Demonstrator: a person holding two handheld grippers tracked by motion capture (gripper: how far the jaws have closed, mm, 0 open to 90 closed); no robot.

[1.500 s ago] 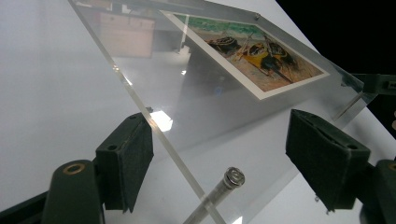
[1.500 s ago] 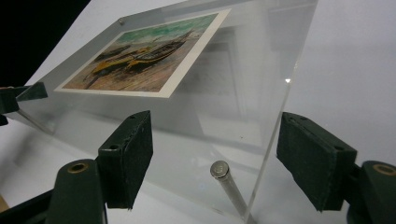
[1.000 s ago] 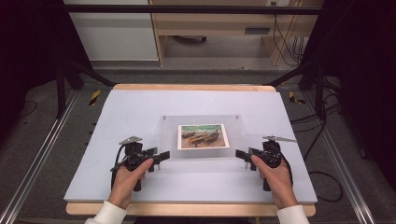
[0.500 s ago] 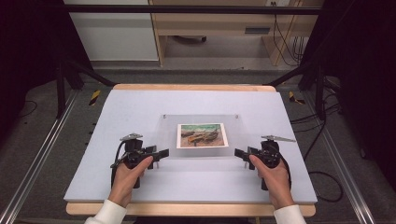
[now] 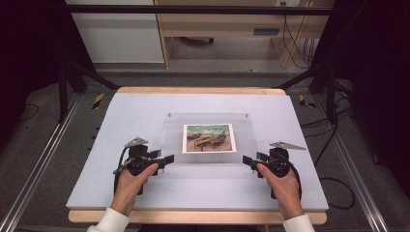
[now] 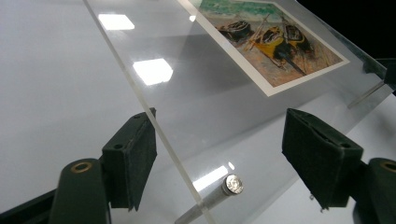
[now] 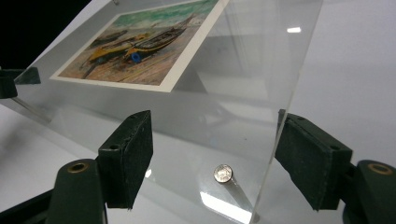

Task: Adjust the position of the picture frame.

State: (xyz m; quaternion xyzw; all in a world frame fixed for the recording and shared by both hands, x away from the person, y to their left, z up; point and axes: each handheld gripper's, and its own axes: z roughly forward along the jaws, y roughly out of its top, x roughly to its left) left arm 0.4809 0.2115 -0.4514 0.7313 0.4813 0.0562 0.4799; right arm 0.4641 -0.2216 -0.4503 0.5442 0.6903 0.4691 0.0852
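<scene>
Here the acrylic frame [image 5: 208,137] lies between both claws.

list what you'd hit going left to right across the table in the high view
left gripper → picture of boats under the clear acrylic frame → right gripper

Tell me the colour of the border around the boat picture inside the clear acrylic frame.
White border, clearest in the left gripper view.
</scene>
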